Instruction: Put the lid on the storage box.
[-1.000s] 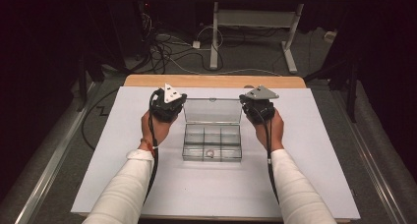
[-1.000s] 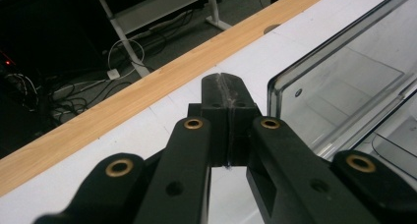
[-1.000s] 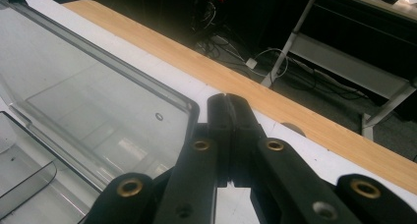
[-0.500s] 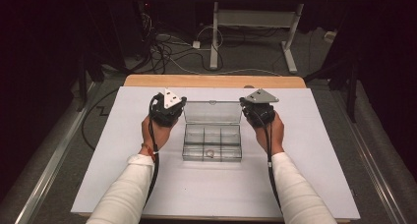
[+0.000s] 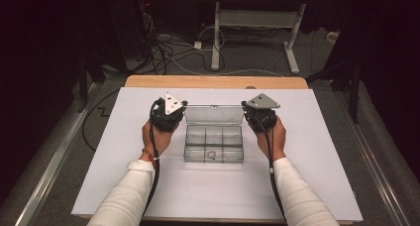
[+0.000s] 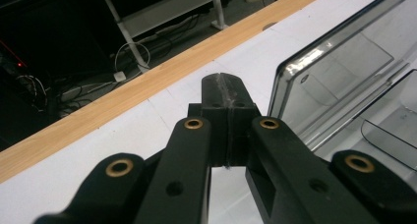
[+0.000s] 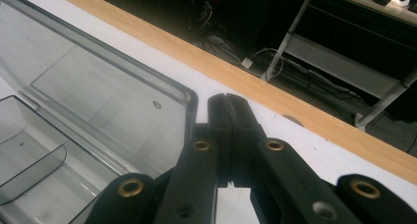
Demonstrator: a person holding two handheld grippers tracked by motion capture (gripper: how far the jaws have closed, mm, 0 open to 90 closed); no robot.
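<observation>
One clear box point(image 5: 214, 137), lid point(image 5: 214, 115) up, unlabelled, six compartments, one ring point(image 5: 211, 154); left tool point(image 6: 226, 94) and right tool point(image 7: 229, 111) both closed, empty

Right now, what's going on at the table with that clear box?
A person holds a gripper in each hand beside an open clear plastic compartment box on the white table. The left gripper and right gripper sit at the two ends of the raised lid, jaws shut, gripping nothing. A small ring lies in a front compartment.
</observation>
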